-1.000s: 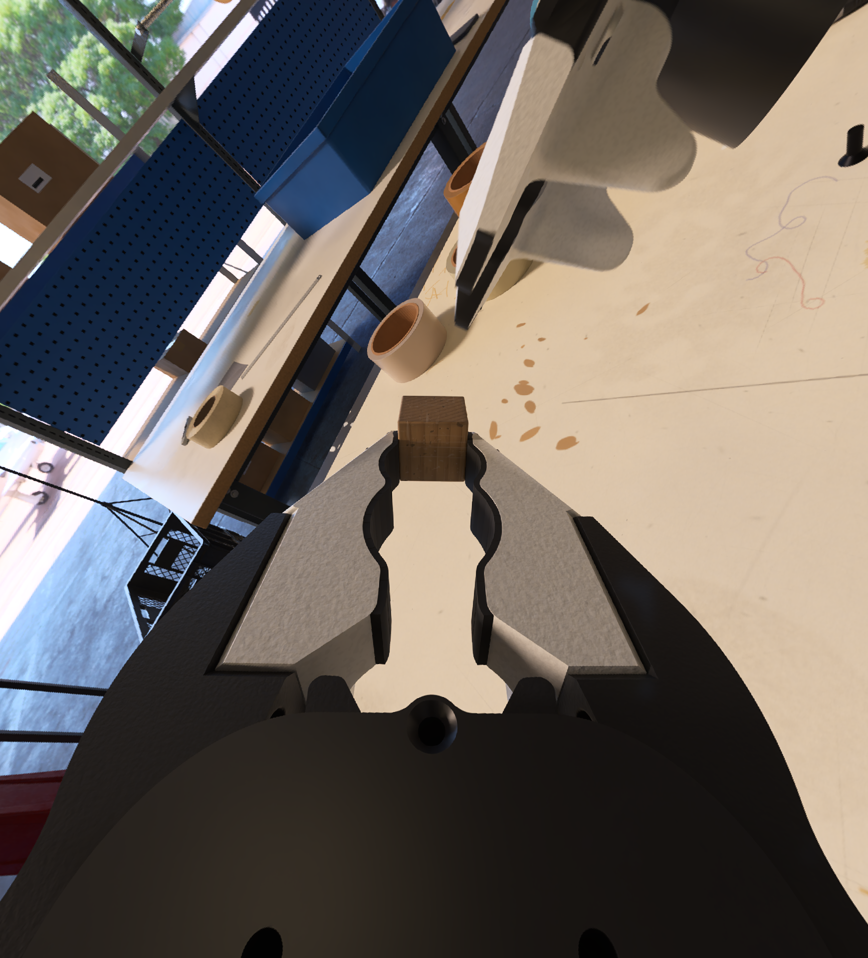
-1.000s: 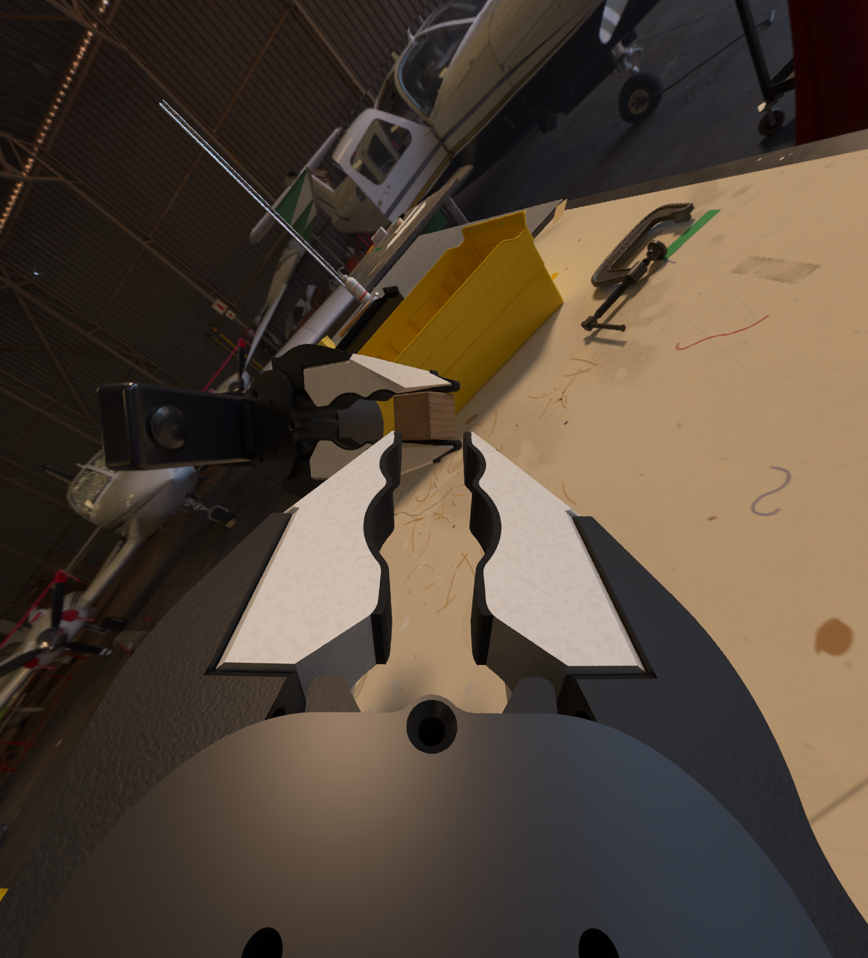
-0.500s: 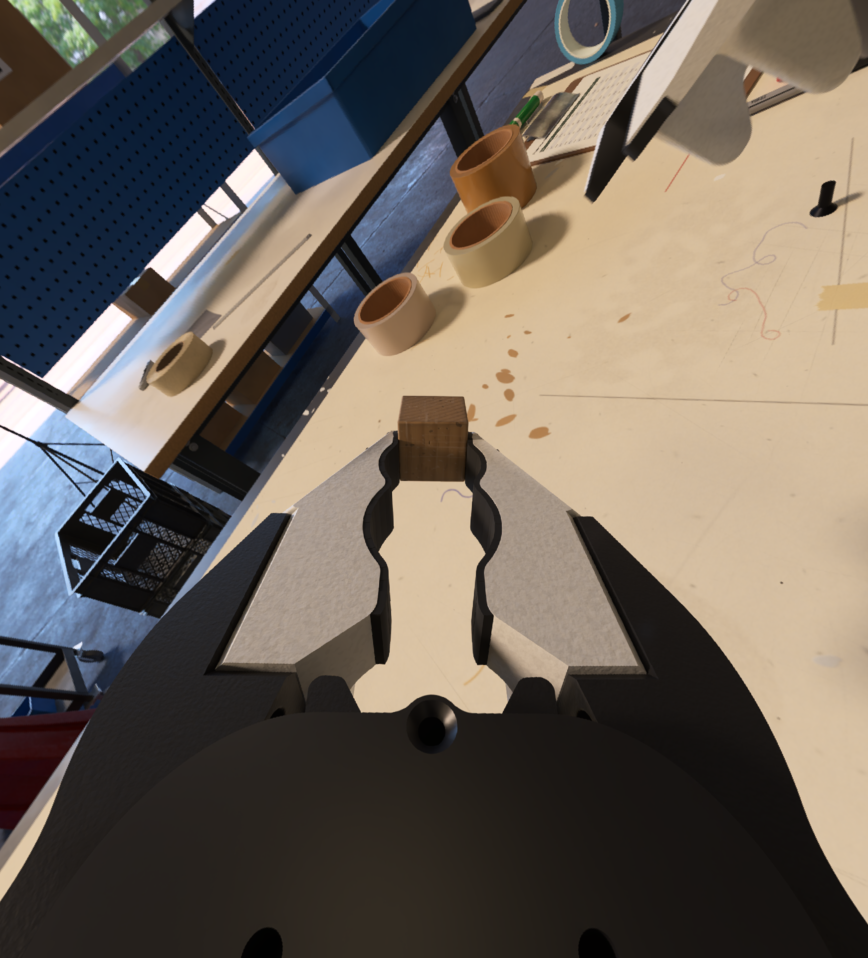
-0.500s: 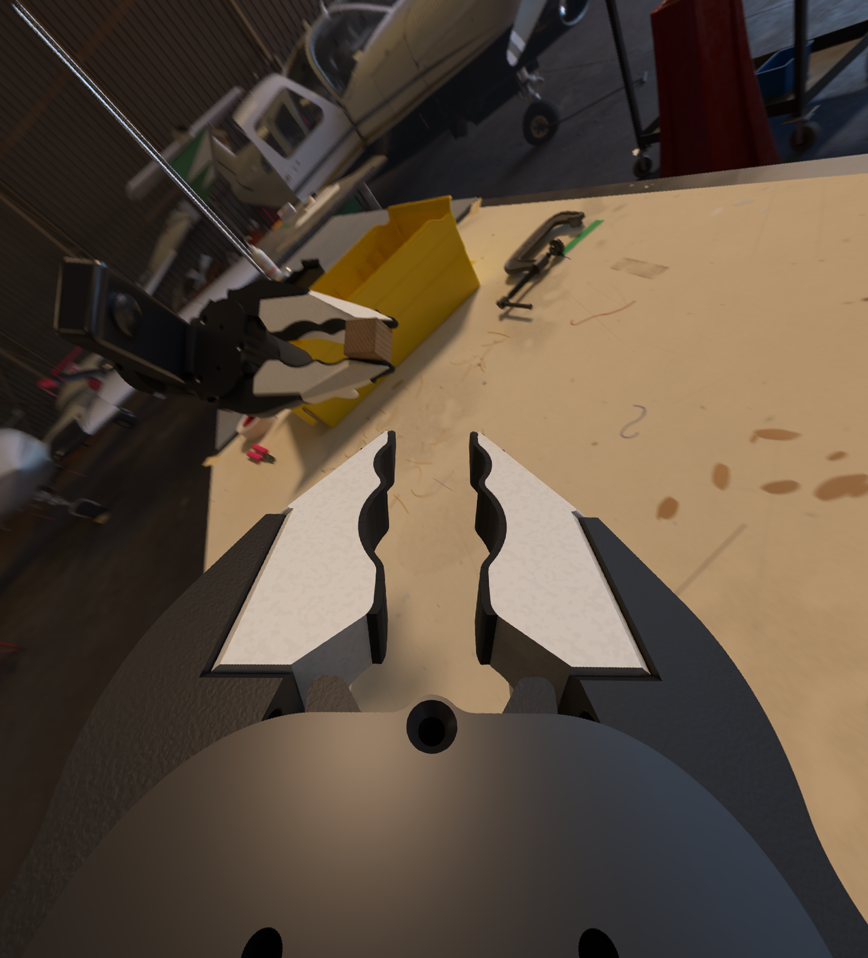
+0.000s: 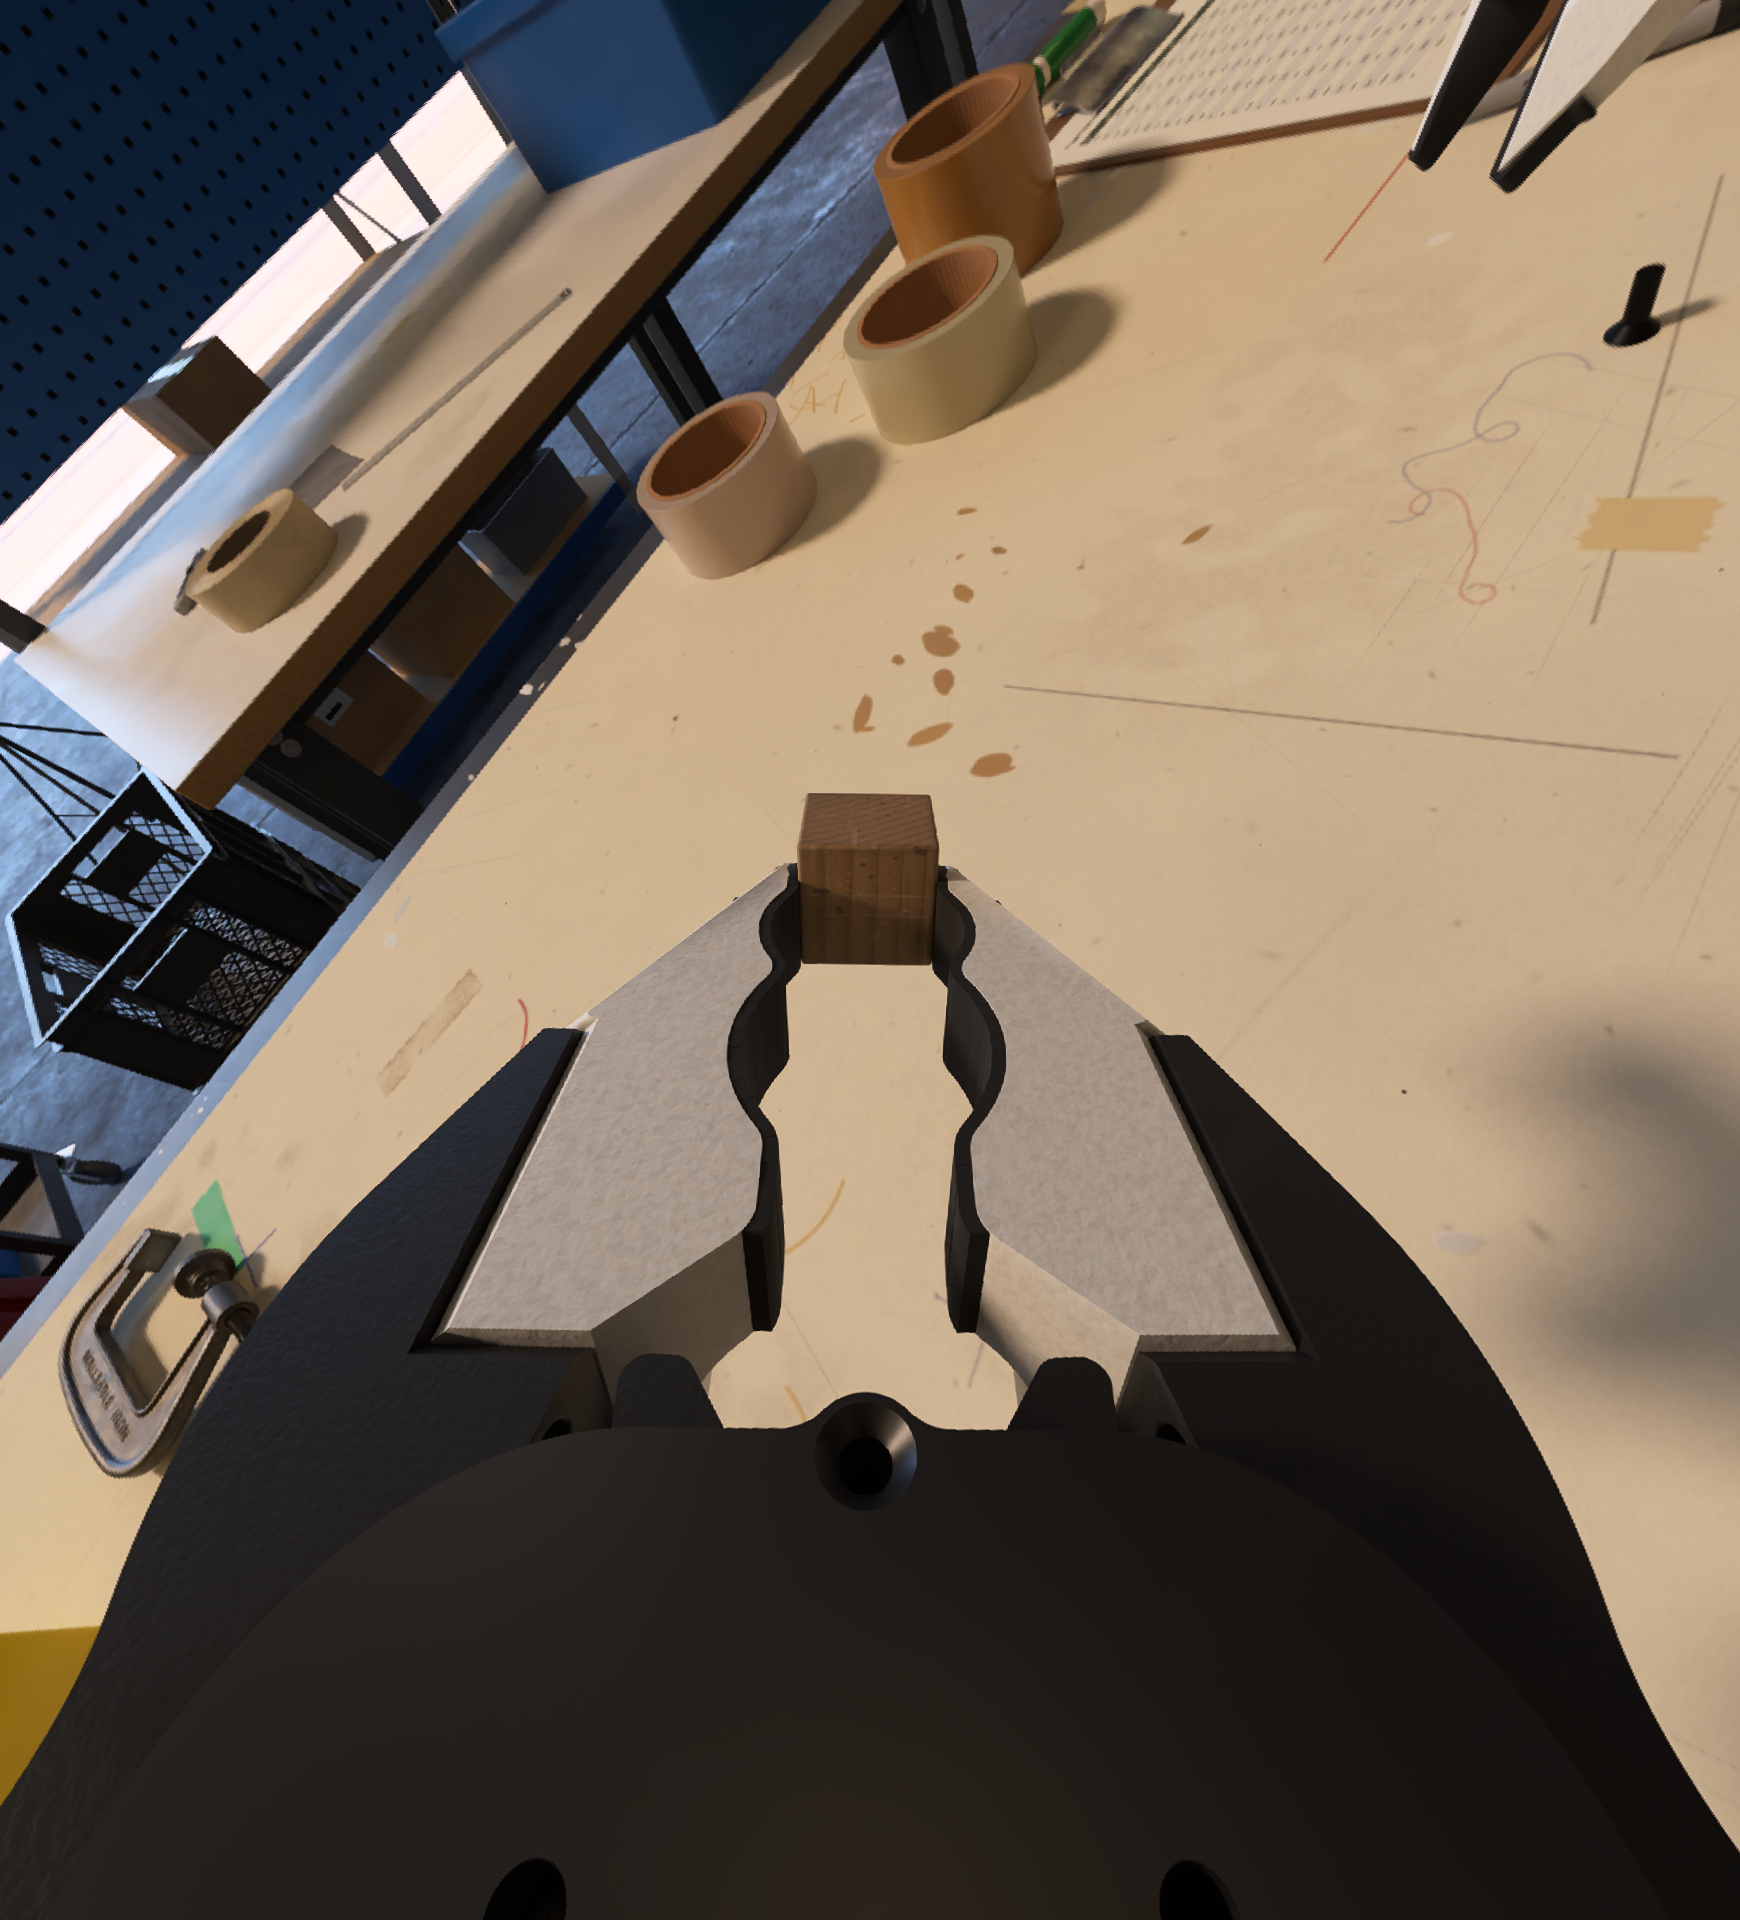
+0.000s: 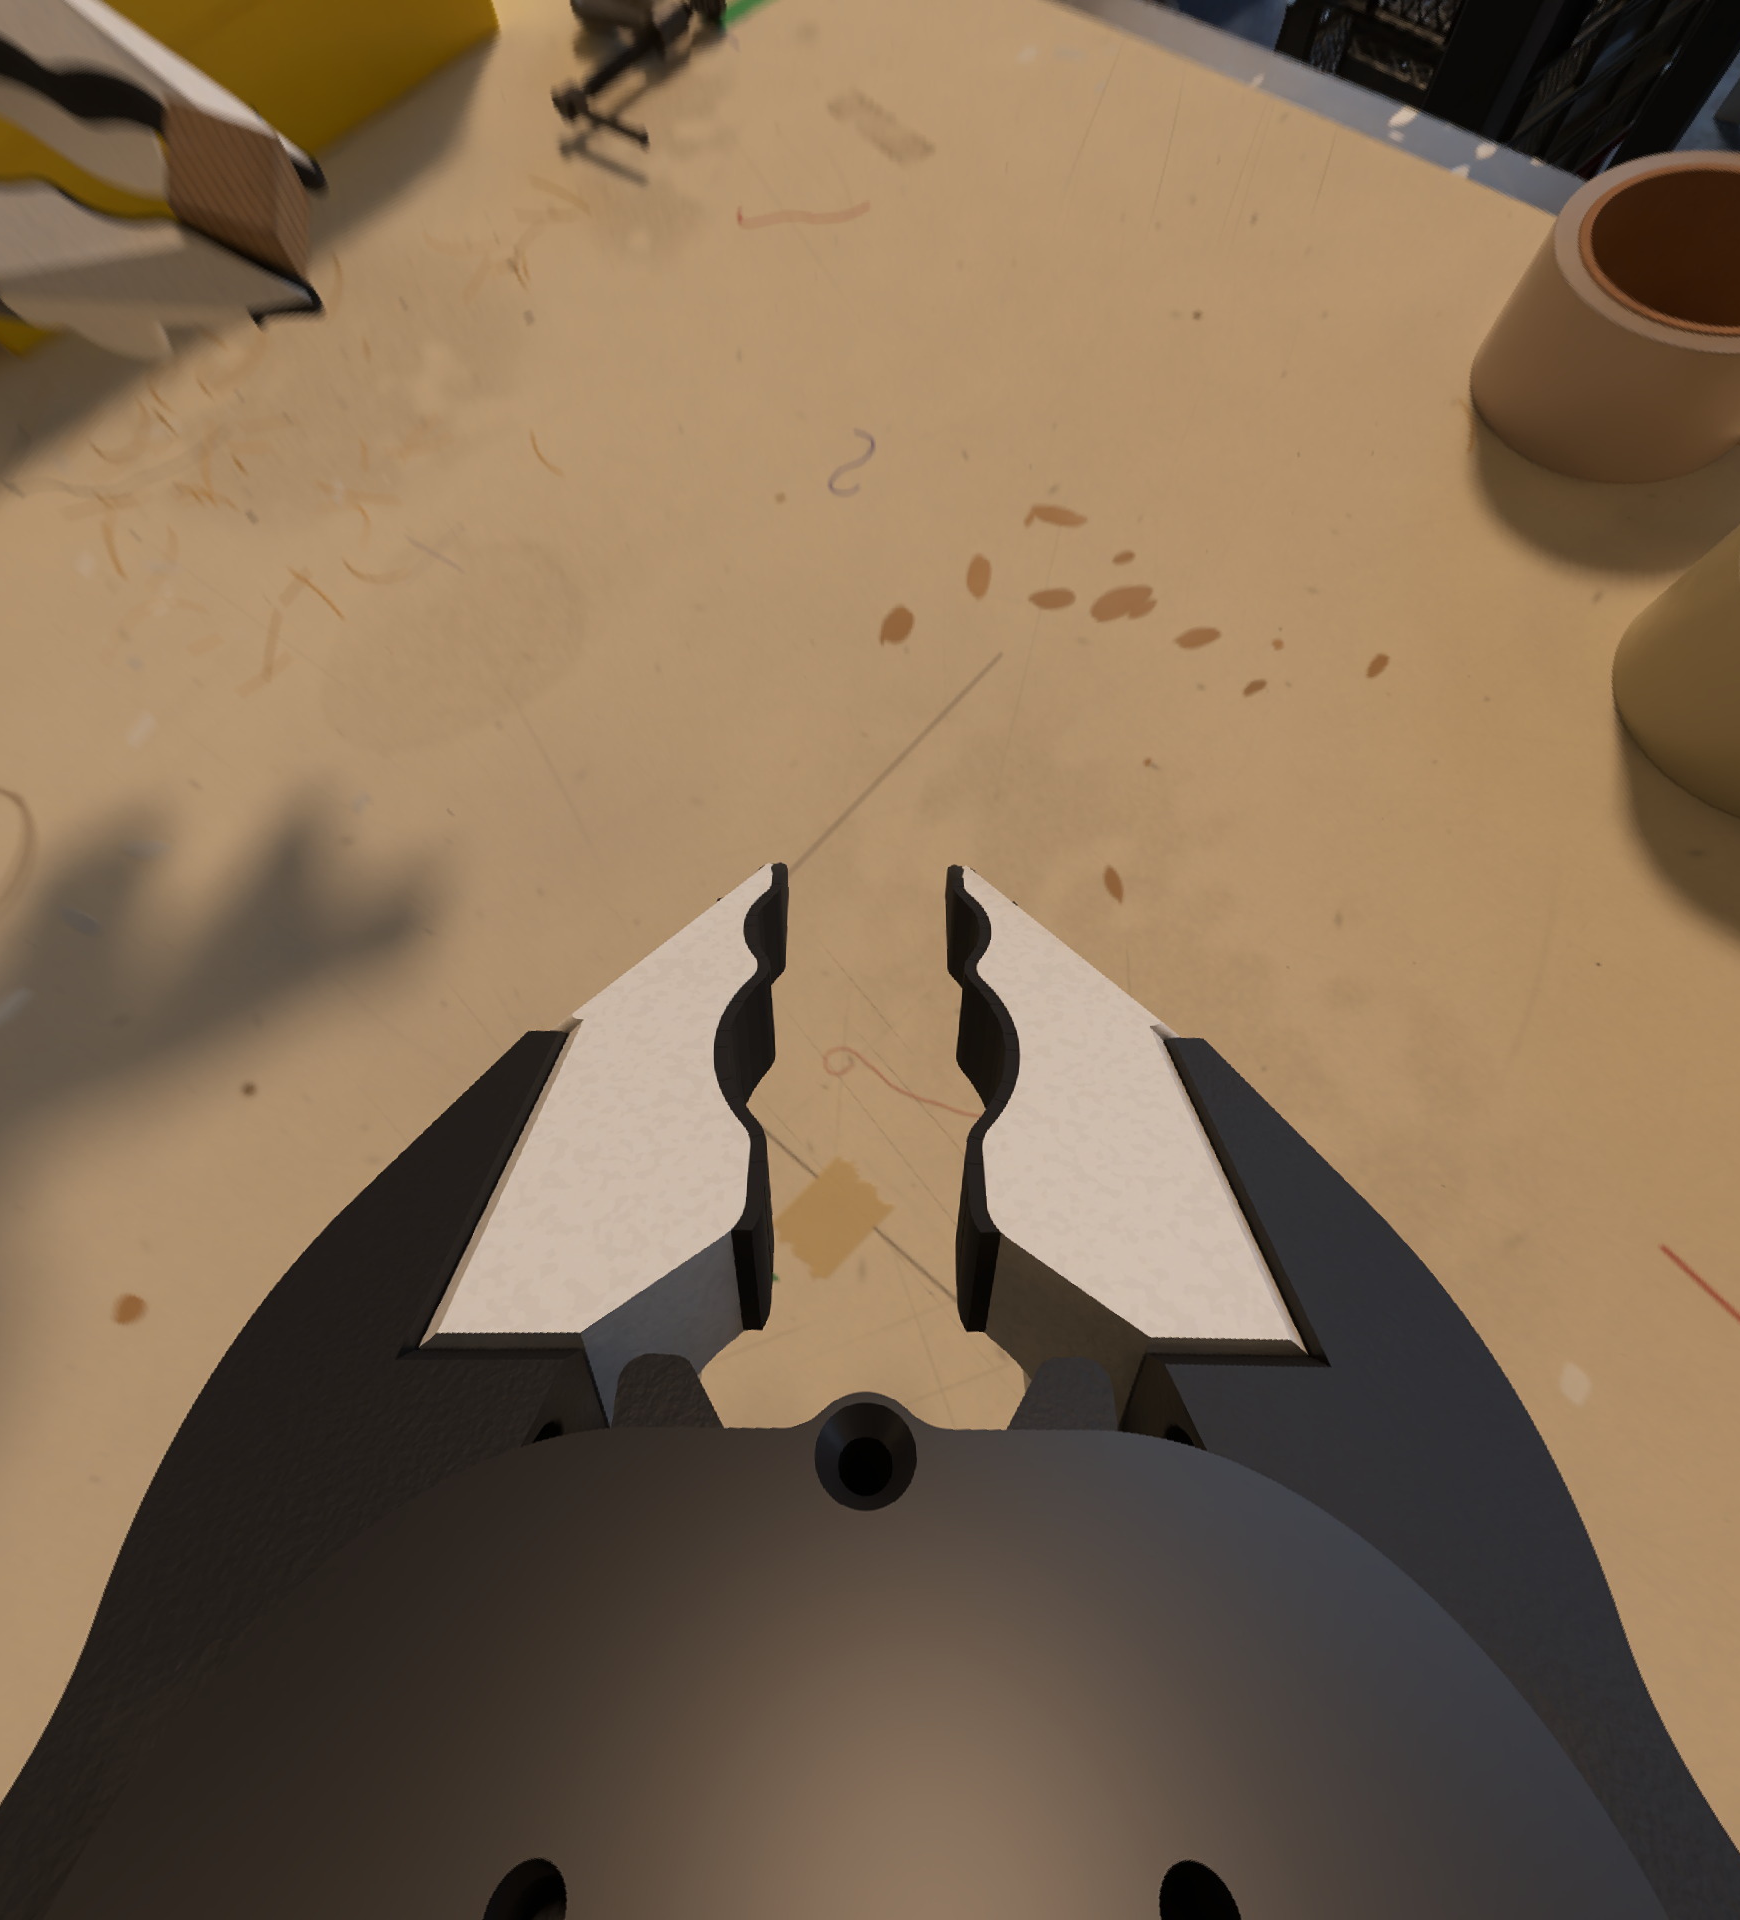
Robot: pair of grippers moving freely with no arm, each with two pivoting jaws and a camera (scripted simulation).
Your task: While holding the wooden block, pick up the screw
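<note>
My left gripper (image 5: 866, 883) is shut on a small wooden block (image 5: 866, 878) and holds it above the beige workbench (image 5: 1261, 935). A black screw (image 5: 1637, 307) stands head-down on the bench at the far right. The right gripper's fingertips (image 5: 1531, 114) show at the top right of the left wrist view, above and a little left of the screw. In the right wrist view my right gripper (image 6: 866, 878) is open and empty above the bench. The left gripper with the block (image 6: 237, 192) shows at its top left. The screw is not in the right wrist view.
Three tape rolls (image 5: 726, 483) (image 5: 939, 338) (image 5: 970, 166) stand along the bench's far edge; two show at the right of the right wrist view (image 6: 1666, 312). A metal C-clamp (image 5: 133, 1340) lies at the left edge. A yellow bin (image 6: 315, 52) stands behind the left gripper.
My right gripper has tilted down towards the bench and swung so the left gripper now sits at its top left. My left gripper has drawn back, still holding the block.
</note>
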